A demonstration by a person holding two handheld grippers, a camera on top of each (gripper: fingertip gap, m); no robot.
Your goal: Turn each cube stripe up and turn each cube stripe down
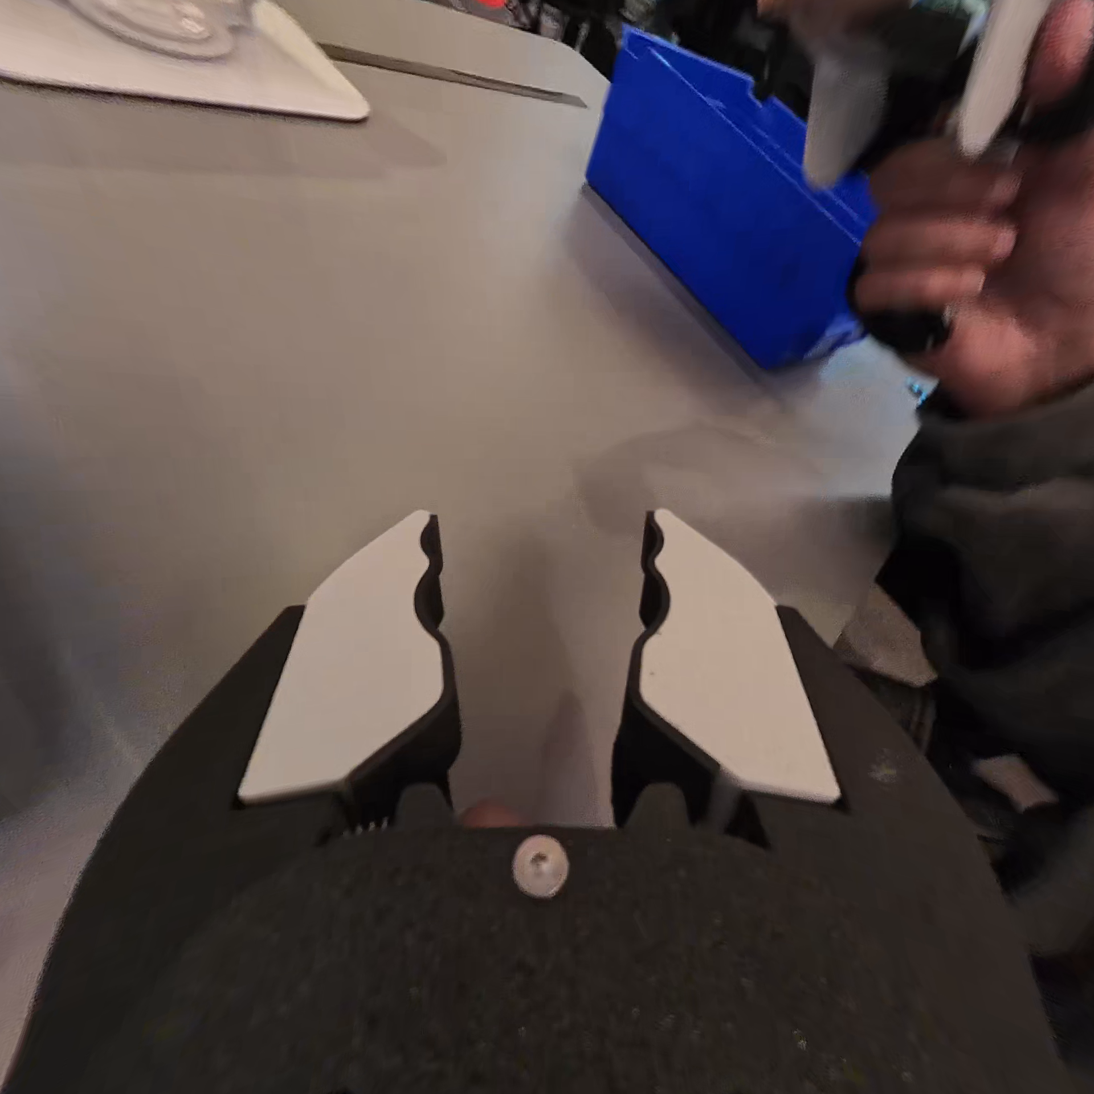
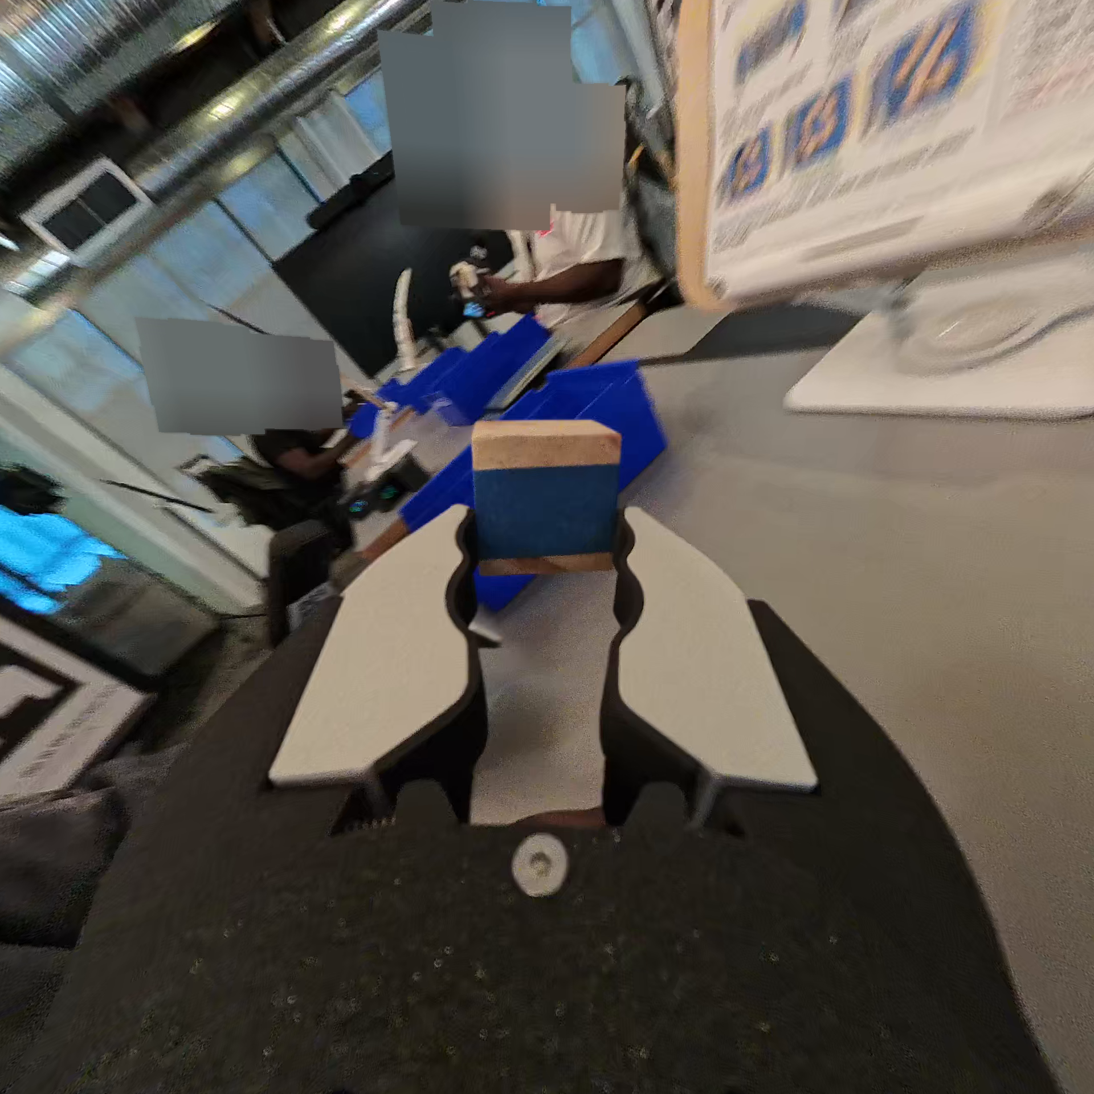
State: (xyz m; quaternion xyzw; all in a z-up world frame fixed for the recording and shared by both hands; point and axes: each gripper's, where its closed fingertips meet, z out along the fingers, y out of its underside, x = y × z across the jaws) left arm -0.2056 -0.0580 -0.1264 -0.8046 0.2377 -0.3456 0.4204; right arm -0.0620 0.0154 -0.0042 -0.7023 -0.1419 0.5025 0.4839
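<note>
My right gripper [image 2: 543,521] is shut on a wooden cube [image 2: 544,497] with a wide blue stripe. It holds the cube by its sides, lifted off the grey table [image 2: 858,592], with the blue face toward the camera. The view is tilted. My left gripper [image 1: 541,521] is open and empty, low over the bare grey table [image 1: 266,355]. In the left wrist view the right gripper [image 1: 900,106] shows blurred at the upper right, held by a hand [image 1: 977,284]; the cube is hidden there.
A blue bin [image 1: 710,195] stands on the table at the right, also in the right wrist view [image 2: 592,402]. A white board with a clear glass dish [image 1: 177,59] lies at the far left, also shown [image 2: 947,379]. A printed board [image 2: 888,130] hangs near. People work at other tables behind.
</note>
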